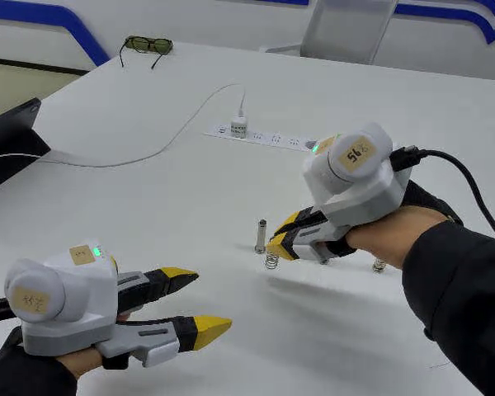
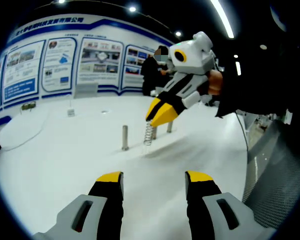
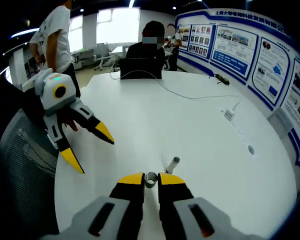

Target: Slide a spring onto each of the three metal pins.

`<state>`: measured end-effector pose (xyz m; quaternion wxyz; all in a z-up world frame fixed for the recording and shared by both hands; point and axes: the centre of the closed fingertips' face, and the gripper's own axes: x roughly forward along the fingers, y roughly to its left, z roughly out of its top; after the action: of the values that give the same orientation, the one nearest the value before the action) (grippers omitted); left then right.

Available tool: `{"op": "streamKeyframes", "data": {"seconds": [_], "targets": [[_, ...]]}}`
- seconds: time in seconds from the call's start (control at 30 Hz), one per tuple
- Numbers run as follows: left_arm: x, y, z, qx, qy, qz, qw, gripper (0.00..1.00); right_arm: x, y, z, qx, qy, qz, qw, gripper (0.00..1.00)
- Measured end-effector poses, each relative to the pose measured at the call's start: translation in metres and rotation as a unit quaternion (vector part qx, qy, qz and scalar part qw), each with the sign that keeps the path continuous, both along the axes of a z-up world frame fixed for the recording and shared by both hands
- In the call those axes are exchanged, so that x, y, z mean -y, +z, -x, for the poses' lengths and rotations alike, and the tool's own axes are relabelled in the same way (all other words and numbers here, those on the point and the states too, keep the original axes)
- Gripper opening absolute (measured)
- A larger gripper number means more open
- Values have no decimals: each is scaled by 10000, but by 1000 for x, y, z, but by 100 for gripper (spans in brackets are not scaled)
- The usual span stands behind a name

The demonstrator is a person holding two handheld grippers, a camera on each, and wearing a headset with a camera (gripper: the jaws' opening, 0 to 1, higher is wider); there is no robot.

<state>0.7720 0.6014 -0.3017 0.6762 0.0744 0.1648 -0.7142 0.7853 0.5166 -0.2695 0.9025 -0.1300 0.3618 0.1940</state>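
Observation:
My right gripper (image 1: 274,250) is shut on a small coil spring (image 1: 271,261), which stands upright with its lower end at the white table. In the right gripper view the spring (image 3: 150,179) sits end-on between the yellow tips. A bare metal pin (image 1: 261,236) stands just left of it, apart from it. The left gripper view shows that pin (image 2: 124,137), the hanging spring (image 2: 148,134) and another pin (image 2: 168,127) behind it. A second spring (image 1: 379,266) shows under my right hand; what it sits on I cannot tell. My left gripper (image 1: 202,299) hovers open at the near left, holding nothing.
A white power strip (image 1: 260,136) with a plugged charger (image 1: 239,125) and its cable lies beyond the pins. Dark glasses (image 1: 147,44) rest at the far edge. A black device (image 1: 8,136) sits at the left edge. People stand by the far table end (image 3: 150,55).

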Motion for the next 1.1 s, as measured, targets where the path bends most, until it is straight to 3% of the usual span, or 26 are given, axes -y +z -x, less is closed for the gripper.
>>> {"op": "streamKeyframes", "data": {"seconds": [1.1], "targets": [[-1,2,-2,-26,77,69,9999,50,10,45,-31,185,81,198,9996,11]]}}
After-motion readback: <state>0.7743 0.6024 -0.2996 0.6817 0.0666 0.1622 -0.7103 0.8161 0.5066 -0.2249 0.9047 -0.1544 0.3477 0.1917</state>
